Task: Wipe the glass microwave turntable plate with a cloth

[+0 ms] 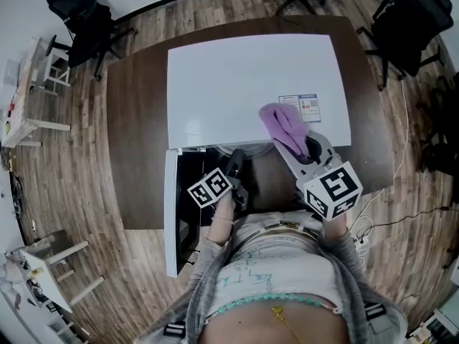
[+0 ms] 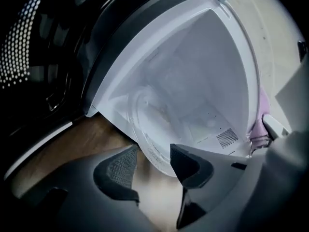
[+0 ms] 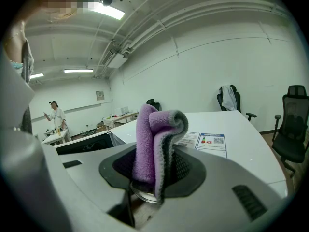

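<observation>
Purple cloth [image 1: 280, 124] in head view: clamped in right gripper [image 1: 305, 145], held over the near right part of the white microwave [image 1: 237, 84] top, beside a printed label [image 1: 308, 108]. Microwave sits on a dark wood tabletop [image 1: 136, 120], its door [image 1: 171, 213] swung open to the left. Left gripper [image 1: 233, 167] reaches into the open front, under the top's edge. Glass plate not visible from here.

Left gripper view: left gripper [image 2: 153, 166] jaws apart, nothing pressed between the pads. Glass turntable plate [image 2: 154, 124] lies in the white cavity [image 2: 203, 57]. Its near rim comes out over the wood and sits in the gap between the jaws. Door's dotted screen [image 2: 24, 47] at left. Sliver of cloth [image 2: 263, 112] at right edge, well apart from the plate.

Right gripper view: right gripper [image 3: 154, 173] jaws closed on the folded cloth [image 3: 154, 139], purple outside, grey inside, standing upright above the pads. Microwave top [image 3: 246, 144] and label [image 3: 207, 143] beyond; plate unseen here. Office chair [image 3: 294, 124] and a person [image 3: 57, 115] far back
</observation>
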